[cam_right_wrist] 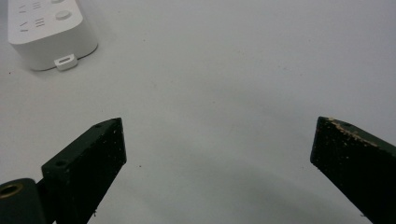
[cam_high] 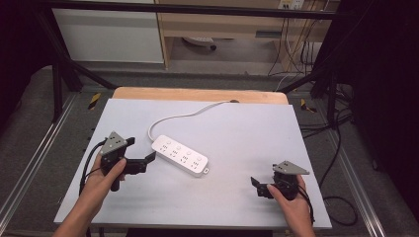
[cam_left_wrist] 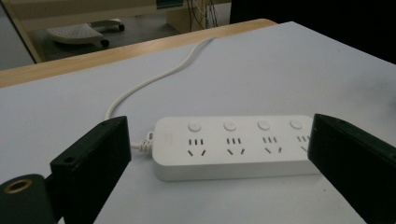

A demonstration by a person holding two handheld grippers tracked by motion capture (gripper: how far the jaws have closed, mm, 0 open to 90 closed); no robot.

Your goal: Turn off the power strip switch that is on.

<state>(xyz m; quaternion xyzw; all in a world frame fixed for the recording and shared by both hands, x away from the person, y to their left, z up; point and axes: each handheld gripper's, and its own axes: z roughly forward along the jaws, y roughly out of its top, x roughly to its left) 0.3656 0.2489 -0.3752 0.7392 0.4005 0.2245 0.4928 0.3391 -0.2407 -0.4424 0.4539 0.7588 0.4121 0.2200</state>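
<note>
Looking down from the high view, I am seeing one white power strip (cam_high: 179, 156) lying flat in the middle of the frame on one big white table (cam_high: 247, 133). It is lying slanted, and its one white cord (cam_high: 183, 116) is curling up toward the top of the frame. In the left gripper view I am counting four round buttons (cam_left_wrist: 194, 126) in a row and four sets of plug holes under them.

I am holding two grippers. My left gripper (cam_high: 141, 153) is sitting at the left of the frame, just beside the cord end of the strip. Its two black jaws are spread wide apart, holding nothing. My right gripper (cam_high: 256, 187) is sitting at the lower right of the frame, well apart from the strip. Its two jaws are spread wide too, and nothing is between them but bare table.
</note>
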